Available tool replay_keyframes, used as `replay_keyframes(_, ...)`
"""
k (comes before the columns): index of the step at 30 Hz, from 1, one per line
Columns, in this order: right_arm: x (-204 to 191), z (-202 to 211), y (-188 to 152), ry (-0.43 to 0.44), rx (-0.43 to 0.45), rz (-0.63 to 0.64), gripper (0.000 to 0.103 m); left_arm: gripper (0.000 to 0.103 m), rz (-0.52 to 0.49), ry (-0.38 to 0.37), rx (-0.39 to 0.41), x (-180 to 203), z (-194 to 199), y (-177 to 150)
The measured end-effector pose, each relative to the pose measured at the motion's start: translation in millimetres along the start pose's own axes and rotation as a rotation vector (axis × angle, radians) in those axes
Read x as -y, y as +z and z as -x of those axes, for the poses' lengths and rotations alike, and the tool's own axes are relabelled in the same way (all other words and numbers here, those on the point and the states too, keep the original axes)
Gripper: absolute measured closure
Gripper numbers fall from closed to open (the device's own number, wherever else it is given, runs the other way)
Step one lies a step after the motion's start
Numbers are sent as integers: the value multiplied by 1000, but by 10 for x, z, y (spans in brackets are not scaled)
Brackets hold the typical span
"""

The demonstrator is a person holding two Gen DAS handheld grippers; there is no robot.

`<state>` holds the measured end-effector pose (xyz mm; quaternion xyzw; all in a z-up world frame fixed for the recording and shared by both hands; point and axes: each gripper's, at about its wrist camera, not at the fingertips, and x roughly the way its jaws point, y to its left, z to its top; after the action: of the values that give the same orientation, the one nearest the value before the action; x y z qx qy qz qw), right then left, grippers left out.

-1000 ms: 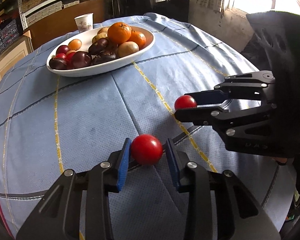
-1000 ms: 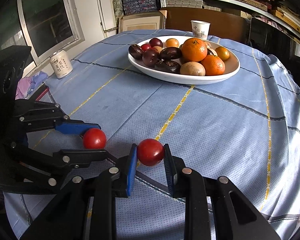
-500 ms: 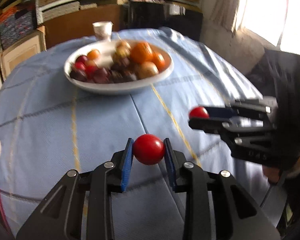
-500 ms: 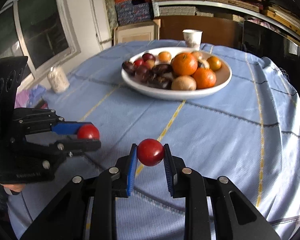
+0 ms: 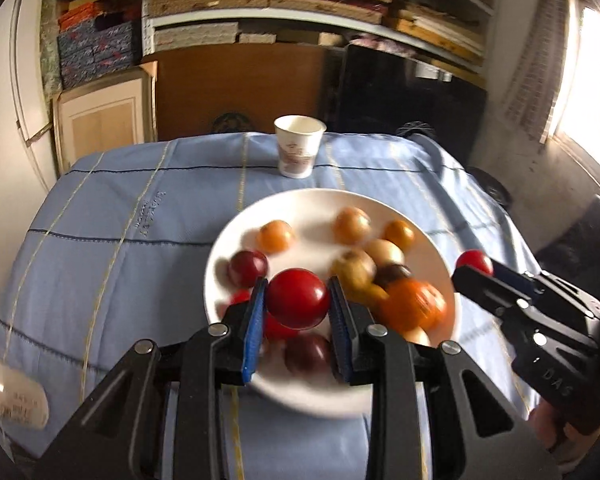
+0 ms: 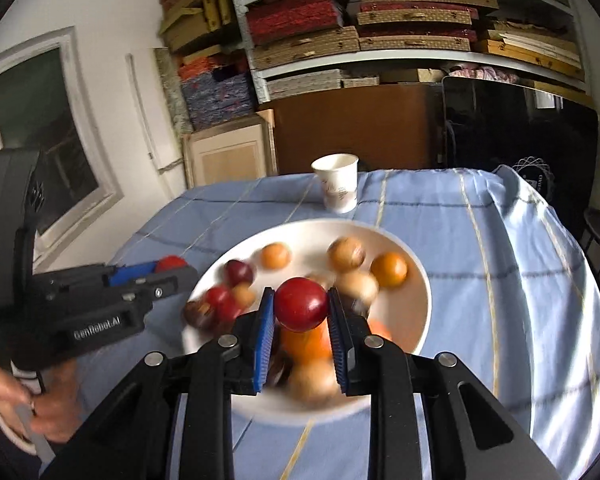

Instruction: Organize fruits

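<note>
A red tomato [image 5: 297,298] sits clamped between the blue pads of the left gripper [image 5: 296,312], held above the near-left part of the white bowl [image 5: 312,204], over the dark plums and red fruit lying there. A second red tomato [image 6: 301,304] is pinched the same way in the right gripper [image 6: 301,316], above the big orange [image 6: 306,342] on the bowl's near-right side. Both drops appear to lie straight down. A paper cup [image 5: 299,151] stands beyond the bowl on the blue tablecloth [image 5: 120,216].

Red tomatoes [image 5: 297,298], white bowl [image 5: 300,204], blue, seemingly yellow-striped tablecloth [image 5: 120,240].
</note>
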<state>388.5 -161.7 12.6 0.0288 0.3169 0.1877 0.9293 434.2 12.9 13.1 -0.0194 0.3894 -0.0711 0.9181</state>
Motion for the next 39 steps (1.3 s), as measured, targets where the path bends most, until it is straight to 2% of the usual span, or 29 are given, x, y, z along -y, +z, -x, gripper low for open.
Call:
replay_keyframes(8,50,-454,165,6,-69,-17,77,74,16,49,-53,-116,-518,183)
replay_keyframes(14,93,-538,168,-2,-85,-36,76,74,42,61,-83,-180,-670,172)
replay_keyframes(15,104,-542,167,-3,-87,-45,75,71,47,61,-85,-189,-671,172)
replay_keyframes(16,114,-537,167,-2,-88,-53,65,63,46,61,-85,-182,-658,169)
replay_keyframes(17,121,-512,169,-3,-84,-63,58,41,45,71,-78,-177,-628,169)
replay_keyframes(18,122,-482,174,-5,-75,-68,52,30,46,101,-51,-173,-564,171)
replay_keyframes(21,99,-375,194,3,-63,-68,51,27,31,127,1,-134,-369,174)
replay_keyframes(23,85,-274,202,7,-52,-69,48,19,44,122,17,-129,-244,178)
replay_keyframes(26,28,-40,196,15,-17,-61,38,12,46,139,75,-97,46,156)
replay_keyframes(27,-3,75,183,7,4,-56,28,7,42,144,91,-83,133,147)
replay_keyframes(28,-20,160,166,-1,23,-54,19,7,38,153,112,-64,231,125)
replay_keyframes(31,-78,436,76,-13,70,-42,4,5,13,171,169,15,546,25)
replay_keyframes(35,-126,691,-150,-23,75,-16,4,5,-29,197,221,129,931,-249)
replay_keyframes(39,-144,831,-468,-41,48,6,4,5,-54,186,220,219,1194,-677)
